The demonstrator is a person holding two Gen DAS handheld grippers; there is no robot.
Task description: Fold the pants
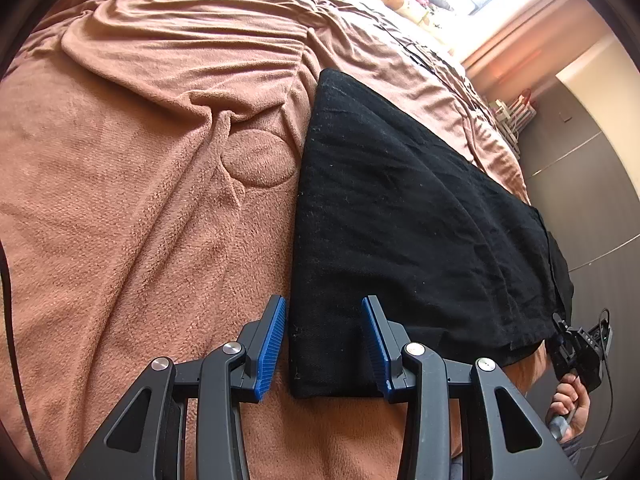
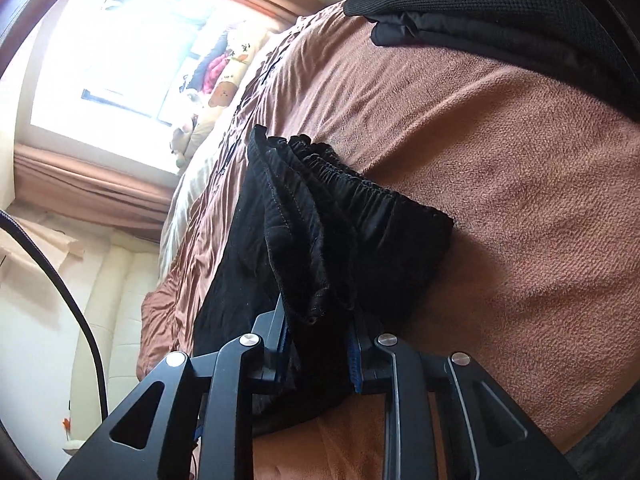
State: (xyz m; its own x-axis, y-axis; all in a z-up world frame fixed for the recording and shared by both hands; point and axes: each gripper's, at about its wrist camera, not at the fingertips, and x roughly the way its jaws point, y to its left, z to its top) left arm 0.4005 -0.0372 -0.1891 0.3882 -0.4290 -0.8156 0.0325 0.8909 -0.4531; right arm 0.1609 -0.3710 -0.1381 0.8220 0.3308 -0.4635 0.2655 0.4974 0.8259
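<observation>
Black pants lie flat on a brown blanket covering a bed. My left gripper is open, its blue pads on either side of the pants' near hem corner, low over the blanket. My right gripper is closed on the bunched elastic waistband end of the pants, which is lifted off the blanket. The right gripper and the hand holding it also show at the far right of the left wrist view.
A stack of folded black clothes sits on the bed at the upper right of the right wrist view. Plush toys line the window end. A circular embossed patch marks the blanket. The bed edge and floor lie to the right.
</observation>
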